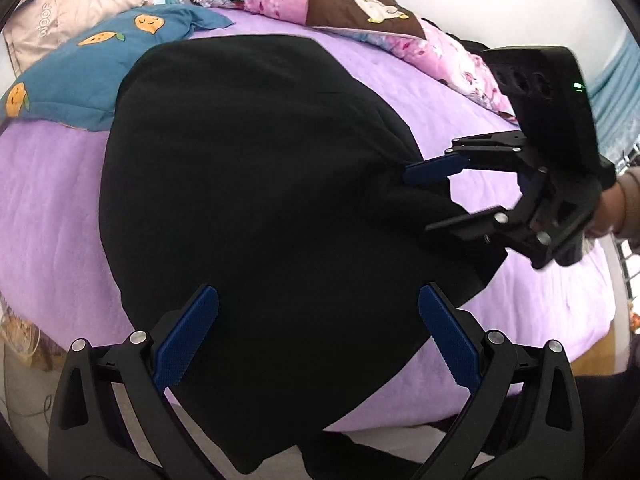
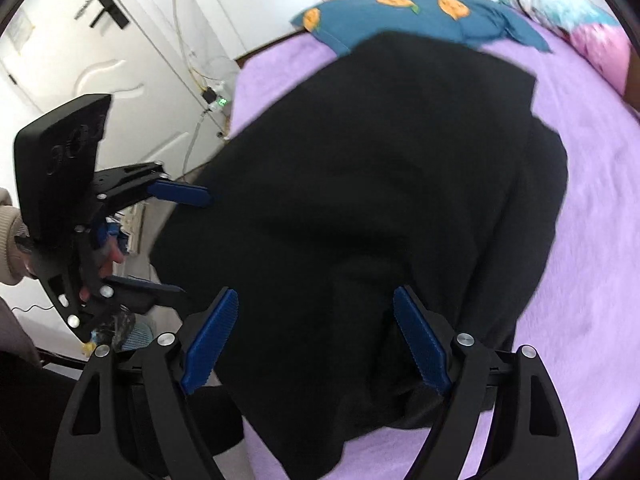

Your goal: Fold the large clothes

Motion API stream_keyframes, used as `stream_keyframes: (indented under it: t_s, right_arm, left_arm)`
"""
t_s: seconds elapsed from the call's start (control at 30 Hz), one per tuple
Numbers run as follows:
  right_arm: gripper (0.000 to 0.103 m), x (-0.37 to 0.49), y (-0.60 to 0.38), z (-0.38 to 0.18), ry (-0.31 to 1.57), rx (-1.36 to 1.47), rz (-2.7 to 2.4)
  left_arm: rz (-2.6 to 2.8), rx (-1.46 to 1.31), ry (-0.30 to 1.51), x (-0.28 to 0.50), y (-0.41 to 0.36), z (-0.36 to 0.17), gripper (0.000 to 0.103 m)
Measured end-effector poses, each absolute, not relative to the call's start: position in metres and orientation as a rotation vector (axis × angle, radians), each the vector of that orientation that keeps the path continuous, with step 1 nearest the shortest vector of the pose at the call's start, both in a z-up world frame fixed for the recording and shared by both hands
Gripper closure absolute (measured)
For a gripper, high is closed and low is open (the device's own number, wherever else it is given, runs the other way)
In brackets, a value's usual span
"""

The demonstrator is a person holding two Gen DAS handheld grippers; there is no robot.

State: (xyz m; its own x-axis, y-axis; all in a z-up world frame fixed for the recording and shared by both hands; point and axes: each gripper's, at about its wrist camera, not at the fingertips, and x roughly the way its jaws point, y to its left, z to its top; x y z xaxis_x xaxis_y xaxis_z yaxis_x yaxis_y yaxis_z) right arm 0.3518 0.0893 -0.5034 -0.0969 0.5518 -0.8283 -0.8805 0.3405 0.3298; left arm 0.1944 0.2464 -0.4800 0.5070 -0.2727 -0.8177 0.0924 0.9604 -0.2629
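Across the purple bed [image 1: 60, 200] lies the black garment [image 1: 256, 184], its near edge hanging over the side. Both my claws are spread wide and grasp nothing: the left claw [image 1: 318, 336] above the near hem, the right claw [image 2: 316, 340] over the cloth's right part.

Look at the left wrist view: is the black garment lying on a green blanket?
No: the black garment lies on a purple blanket.

Your grippers [image 1: 316, 340] are black plastic with ridged blue pads [image 1: 188, 340] and silver screws; your sleeve [image 2: 8, 232] behind is beige knit.
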Motion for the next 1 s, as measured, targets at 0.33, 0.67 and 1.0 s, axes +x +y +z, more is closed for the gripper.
stream_keyframes:
  t_s: [0.33, 0.67, 1.0]
  right_arm:
    - [0.028, 0.322, 0.086, -0.505, 0.998, -0.642, 1.249]
    - [0.006, 0.324, 0.057, -0.4, 1.051, -0.421, 0.919]
    - [0.006, 0.279, 0.018, -0.29, 1.031, -0.296, 0.72]
  left_arm:
    - [-0.264, -0.059, 1.02, 0.172, 0.233, -0.481, 0.006]
    - [-0.113, -0.184, 1.061, 0.165, 0.245, -0.398, 0.006]
    - [0.216, -0.22, 0.965, 0.137, 0.206, -0.259, 0.006]
